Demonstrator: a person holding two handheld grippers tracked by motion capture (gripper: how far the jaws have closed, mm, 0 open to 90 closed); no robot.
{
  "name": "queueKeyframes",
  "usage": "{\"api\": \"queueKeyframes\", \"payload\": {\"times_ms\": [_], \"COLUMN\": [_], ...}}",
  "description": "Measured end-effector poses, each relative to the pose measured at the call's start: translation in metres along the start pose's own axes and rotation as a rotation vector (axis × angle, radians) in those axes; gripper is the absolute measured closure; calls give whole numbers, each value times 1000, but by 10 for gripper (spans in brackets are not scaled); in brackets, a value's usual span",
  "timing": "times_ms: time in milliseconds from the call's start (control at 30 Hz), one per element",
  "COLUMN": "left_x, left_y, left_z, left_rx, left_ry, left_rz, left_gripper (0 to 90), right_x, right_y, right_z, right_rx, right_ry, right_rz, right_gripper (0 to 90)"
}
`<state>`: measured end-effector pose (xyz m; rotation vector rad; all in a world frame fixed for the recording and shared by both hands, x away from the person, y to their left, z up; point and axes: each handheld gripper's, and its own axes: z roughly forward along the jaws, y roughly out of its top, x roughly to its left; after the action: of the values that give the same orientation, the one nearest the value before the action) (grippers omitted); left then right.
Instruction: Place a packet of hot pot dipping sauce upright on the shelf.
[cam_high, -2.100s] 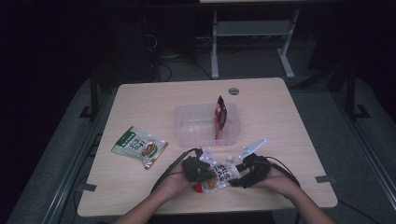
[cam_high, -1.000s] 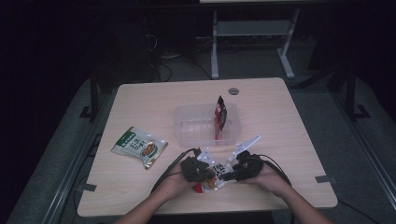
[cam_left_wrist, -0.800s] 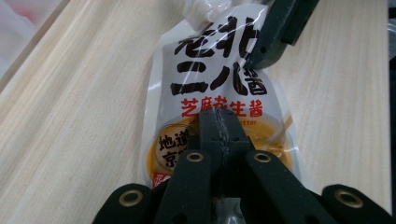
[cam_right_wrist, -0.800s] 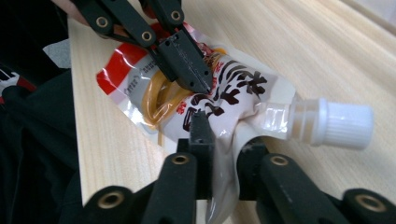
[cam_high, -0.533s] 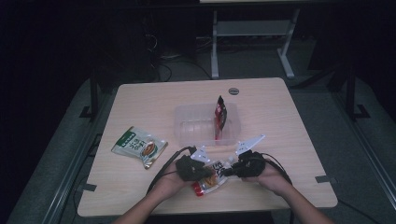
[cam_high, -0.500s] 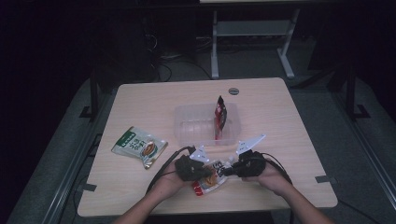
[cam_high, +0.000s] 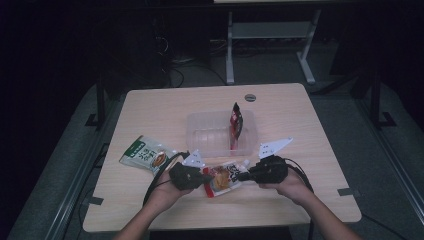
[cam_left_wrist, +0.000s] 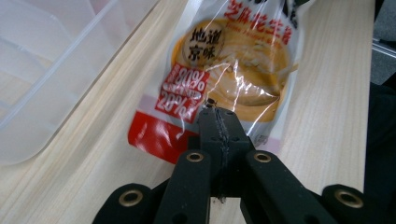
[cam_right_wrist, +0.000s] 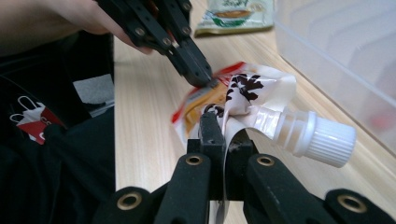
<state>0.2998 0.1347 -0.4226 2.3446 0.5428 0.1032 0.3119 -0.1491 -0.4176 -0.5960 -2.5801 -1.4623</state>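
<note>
**Two tongs pinch a spouted sauce pouch at the tabletop's near edge**

A person holds a sauce pouch (cam_high: 223, 178) between two hand-held tongs, just above the near part of the pale wooden tabletop (cam_high: 165, 107). The left tongs (cam_left_wrist: 215, 122) are pressed together on the pouch's red bottom edge. The right tongs (cam_right_wrist: 219, 135), which have just been closing, pinch its crumpled top beside the white screw cap (cam_right_wrist: 326, 135).

Right behind the pouch sits a clear plastic tub (cam_high: 200, 137) – a dark red packet (cam_high: 235, 121) stands upright against its right wall. To the left, apart from the tub, a green snack bag (cam_high: 143, 154) lies flat. Nothing lies between the pouch and the tub. A small round grommet (cam_high: 250, 97) marks the tabletop's far side.

The room is dim – cables lie on the dark floor beyond, near a white table frame (cam_high: 270, 37). Grey flooring flanks the tabletop.
</note>
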Motion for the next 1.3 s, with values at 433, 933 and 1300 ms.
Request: {"api": "queueKeyframes", "payload": {"times_ms": [433, 933, 1300], "left_x": [-9, -4, 4], "left_y": [15, 9, -9], "left_z": [20, 4, -15], "left_rx": [-48, -80, -63], "left_ry": [-30, -50, -37], "left_rz": [17, -6, -69], "left_gripper": [897, 884, 744], "right_x": [7, 3, -3], "right_y": [13, 12, 11], "right_z": [3, -12, -37], "right_rx": [-76, -107, -142], "right_ry": [84, 47, -12], "right_rz": [-56, -44, -52], "right_gripper": [892, 891, 892]}}
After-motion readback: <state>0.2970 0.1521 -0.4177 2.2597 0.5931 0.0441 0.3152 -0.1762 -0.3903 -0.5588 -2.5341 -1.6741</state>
